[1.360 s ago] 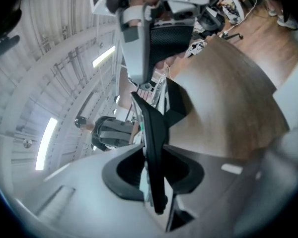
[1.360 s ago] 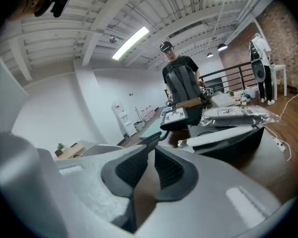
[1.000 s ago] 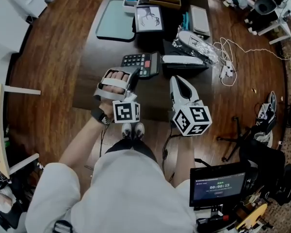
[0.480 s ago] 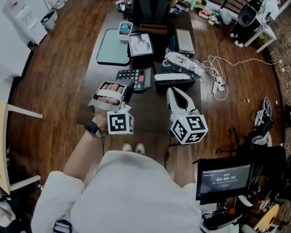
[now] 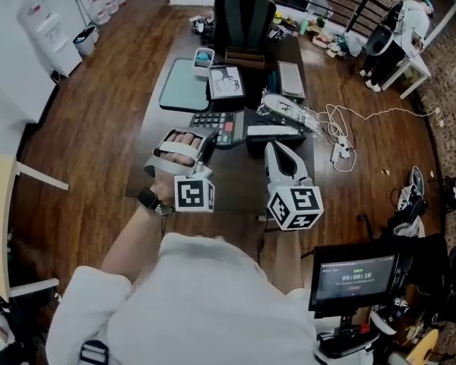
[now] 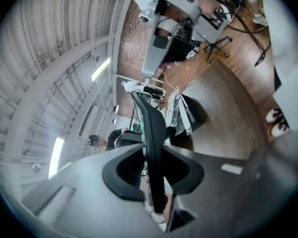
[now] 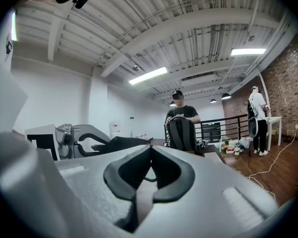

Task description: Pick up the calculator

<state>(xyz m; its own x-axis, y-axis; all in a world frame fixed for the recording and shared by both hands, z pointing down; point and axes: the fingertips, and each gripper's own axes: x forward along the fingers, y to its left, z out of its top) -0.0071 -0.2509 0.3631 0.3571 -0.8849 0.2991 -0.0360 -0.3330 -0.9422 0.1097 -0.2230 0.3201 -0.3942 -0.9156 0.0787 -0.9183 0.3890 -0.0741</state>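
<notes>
Change: both hands have come up, and the calculator comes up with them. The left hand-held gripper clamps it edge-on between its jaws, same grip as a second ago. The calculator sticks out at 1 o'clock from that gripper and looks clear of the bench. The right hand-held gripper, at 3 o'clock of the left one, has its jaws closed on nothing and has risen too. Pick-up looks basically done, so it just needs a steady hold. Risk: a thin slab gripped near one end could tilt or slip.
</notes>
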